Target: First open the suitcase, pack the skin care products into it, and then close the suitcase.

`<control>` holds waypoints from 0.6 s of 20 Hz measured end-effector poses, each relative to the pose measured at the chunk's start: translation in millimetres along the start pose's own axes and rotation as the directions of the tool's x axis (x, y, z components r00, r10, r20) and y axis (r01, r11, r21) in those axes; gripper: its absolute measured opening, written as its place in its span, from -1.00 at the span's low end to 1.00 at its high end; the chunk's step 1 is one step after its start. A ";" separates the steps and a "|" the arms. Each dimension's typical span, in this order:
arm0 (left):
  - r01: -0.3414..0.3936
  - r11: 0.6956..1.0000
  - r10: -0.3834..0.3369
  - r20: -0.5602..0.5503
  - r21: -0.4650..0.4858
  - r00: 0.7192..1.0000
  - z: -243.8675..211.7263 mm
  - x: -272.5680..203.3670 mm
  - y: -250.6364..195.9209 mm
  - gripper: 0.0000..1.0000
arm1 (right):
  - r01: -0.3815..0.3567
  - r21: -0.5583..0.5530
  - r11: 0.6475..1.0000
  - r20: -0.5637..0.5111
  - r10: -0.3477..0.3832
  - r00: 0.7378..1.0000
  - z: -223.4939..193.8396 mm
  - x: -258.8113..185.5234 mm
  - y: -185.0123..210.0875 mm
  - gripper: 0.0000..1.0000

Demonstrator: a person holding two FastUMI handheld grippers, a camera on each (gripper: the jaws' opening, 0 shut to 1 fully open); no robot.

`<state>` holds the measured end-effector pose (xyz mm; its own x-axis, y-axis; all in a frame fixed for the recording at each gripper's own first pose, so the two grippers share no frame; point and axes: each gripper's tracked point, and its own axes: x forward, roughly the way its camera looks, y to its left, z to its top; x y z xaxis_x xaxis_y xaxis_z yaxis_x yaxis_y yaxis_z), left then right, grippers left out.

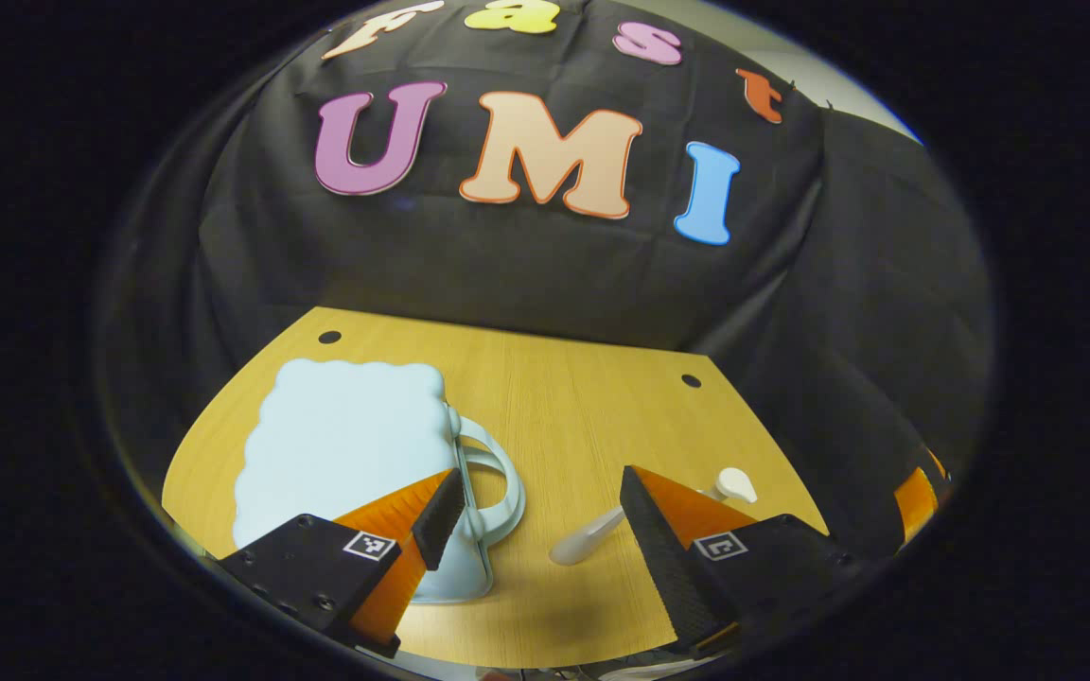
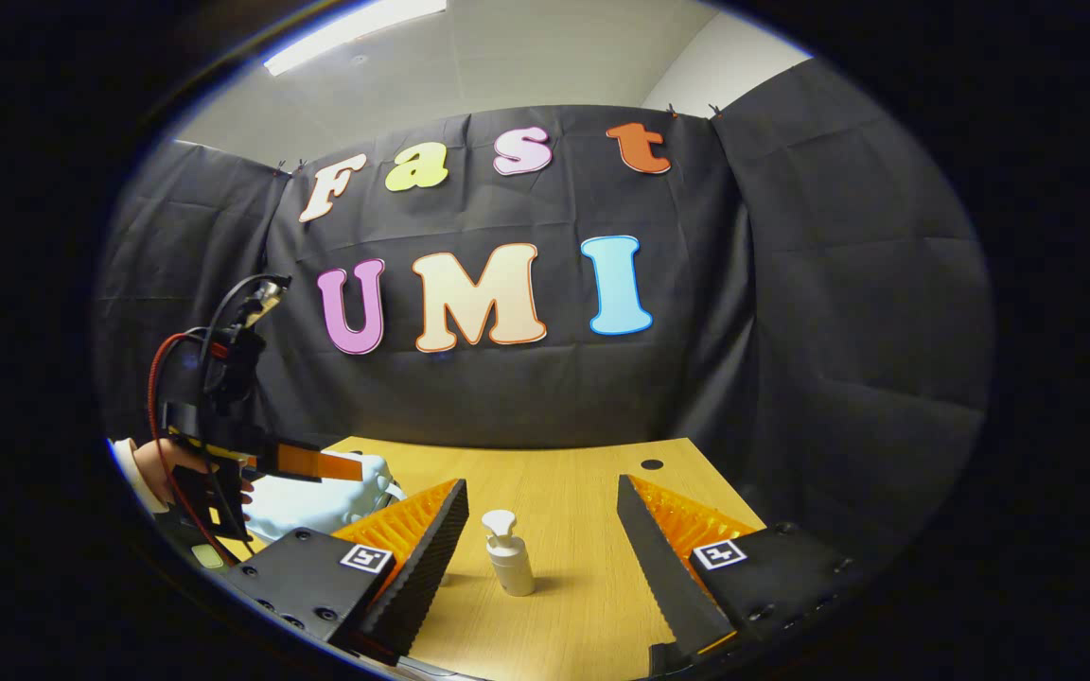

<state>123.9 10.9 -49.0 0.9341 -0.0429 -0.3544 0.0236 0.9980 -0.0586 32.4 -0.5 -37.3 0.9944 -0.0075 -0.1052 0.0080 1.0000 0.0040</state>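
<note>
A pale blue suitcase with a wavy outline lies shut and flat on the wooden table, its handle facing right. My left gripper hovers open above the handle side, with nothing between its fingers. A white pump bottle stands to the right of the suitcase. In the right gripper view the pump bottle stands upright between the fingers of my open right gripper, untouched. Farther left there, a hand holds the left gripper over the suitcase.
Black cloth walls close the booth behind and to the right of the table. The tabletop has small dark holes near its back corners. Part of the right gripper shows at the table's right edge.
</note>
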 end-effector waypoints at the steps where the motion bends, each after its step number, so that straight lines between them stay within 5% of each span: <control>1: -0.004 1.000 0.004 -0.027 -0.005 1.000 0.5 9.8 2.9 0.96 | 0.005 0.003 1.000 -0.005 -0.005 1.000 -2.1 1.6 -2.0 0.98; 7: -0.021 0.996 0.004 -0.192 -0.087 0.981 -3.0 59.8 13.0 0.97 | 0.043 -0.009 0.999 -0.041 -0.043 0.998 -16.5 11.3 -17.5 0.98; 12: -0.045 0.994 0.005 -0.356 -0.104 0.935 -22.7 93.6 18.1 0.91 | 0.055 -0.011 0.998 -0.064 -0.056 0.996 -26.4 12.8 -22.4 0.98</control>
<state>203.6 24.0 -104.4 0.7463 -0.0511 -0.6636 -0.0560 0.9887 -0.1391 42.1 -22.9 -65.0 0.9837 -0.0633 -0.1682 0.0620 0.9980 -0.0130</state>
